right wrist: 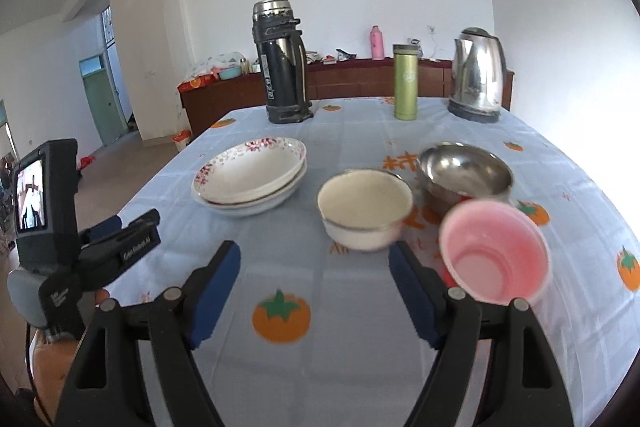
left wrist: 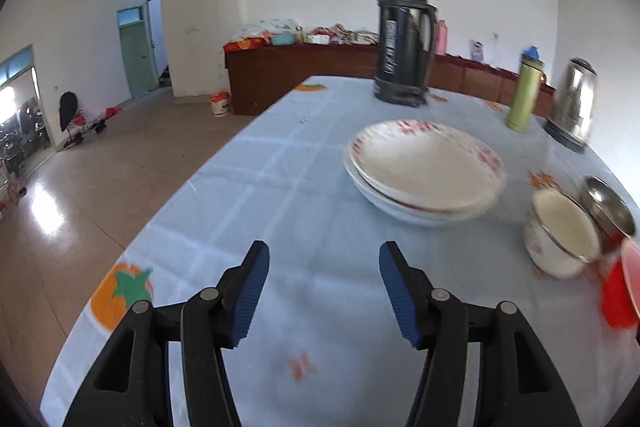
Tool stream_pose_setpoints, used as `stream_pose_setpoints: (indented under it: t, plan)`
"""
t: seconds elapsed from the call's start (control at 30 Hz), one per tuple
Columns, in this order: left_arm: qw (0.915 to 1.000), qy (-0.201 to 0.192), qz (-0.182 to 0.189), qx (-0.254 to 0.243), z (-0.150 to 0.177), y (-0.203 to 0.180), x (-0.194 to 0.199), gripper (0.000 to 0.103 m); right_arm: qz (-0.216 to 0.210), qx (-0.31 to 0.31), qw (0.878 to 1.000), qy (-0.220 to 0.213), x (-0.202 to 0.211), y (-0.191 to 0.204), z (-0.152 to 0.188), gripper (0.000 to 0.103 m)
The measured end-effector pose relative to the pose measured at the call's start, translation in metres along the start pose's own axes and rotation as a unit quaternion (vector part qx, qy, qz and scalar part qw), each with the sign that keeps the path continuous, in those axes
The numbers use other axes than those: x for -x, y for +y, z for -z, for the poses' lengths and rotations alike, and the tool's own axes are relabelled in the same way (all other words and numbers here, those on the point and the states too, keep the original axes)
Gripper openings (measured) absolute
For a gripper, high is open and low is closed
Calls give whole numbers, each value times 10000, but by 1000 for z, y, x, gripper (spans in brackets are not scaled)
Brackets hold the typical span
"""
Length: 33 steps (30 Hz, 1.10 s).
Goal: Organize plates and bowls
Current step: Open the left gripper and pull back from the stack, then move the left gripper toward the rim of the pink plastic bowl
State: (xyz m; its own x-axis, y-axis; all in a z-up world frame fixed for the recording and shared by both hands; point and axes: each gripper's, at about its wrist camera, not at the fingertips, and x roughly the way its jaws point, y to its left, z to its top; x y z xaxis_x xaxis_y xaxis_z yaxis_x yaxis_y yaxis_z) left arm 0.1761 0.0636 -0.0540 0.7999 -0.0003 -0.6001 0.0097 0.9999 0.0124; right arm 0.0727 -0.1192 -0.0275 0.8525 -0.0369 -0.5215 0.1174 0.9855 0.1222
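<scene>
- Worktop (right wrist: 340,367): covered by a pale blue cloth with a faint check and printed orange persimmons.
- Stacked plates (right wrist: 250,179): two shallow, glossy white ceramic dishes, nested one in the other, lay left of centre on the worktop; the upper rim carried pink floral sprays and small ring marks. The same stack (left wrist: 424,173) appeared ahead and to the right in the left wrist view.
- White bowl (right wrist: 365,207): round, enamel-like, with a thin metallic rim and red lettering on its outer wall, standing just right of the plates (left wrist: 562,239).
- Steel bowl (right wrist: 466,169): polished, mirror-bright, behind and to the right of the white bowl.
- Pink bowl (right wrist: 494,251): smooth plastic, pink inside and red outside, nearest the right gripper's right finger; contact could not be told.
- Left gripper (left wrist: 322,291): black frame with ribbed blue pads; its fingers stood wide apart and held nothing, above bare cloth short of the plates.
- Right gripper (right wrist: 314,287): likewise spread wide and empty, facing the white bowl.
- Far edge of the worktop: a tall dark vacuum flask (right wrist: 282,67) with a steel cap, a slim green tumbler (right wrist: 405,83) and a shiny steel electric kettle (right wrist: 478,75), all upright.
</scene>
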Motion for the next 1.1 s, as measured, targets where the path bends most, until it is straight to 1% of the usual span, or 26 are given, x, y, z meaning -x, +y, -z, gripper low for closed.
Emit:
stream_pose_setpoints:
  t: [0.03, 0.2, 0.37, 0.67, 0.93, 1.1]
  plan:
    - [10000, 14, 31, -16, 3, -3, 8, 66, 12, -8, 10000, -21, 7, -3, 3, 78]
    - [9998, -18, 160, -131, 13, -17, 43, 68, 94, -45, 9998, -143, 42, -18, 16, 80]
    - [9992, -4, 289, -286, 25, -33, 70, 72, 143, -198, 9995, -220, 64, -35, 26, 81]
    - [9975, 172, 464, -505, 45, -62, 97, 73, 284, -463, 9981, -296, 92, -68, 40, 81]
    - [9955, 186, 616, -700, 55, -89, 113, 73, 422, -773, 9957, -302, 103, -95, 48, 81]
    - [9942, 177, 718, -782, 57, -103, 118, 77, 525, -922, 9937, -349, 111, -112, 49, 81]
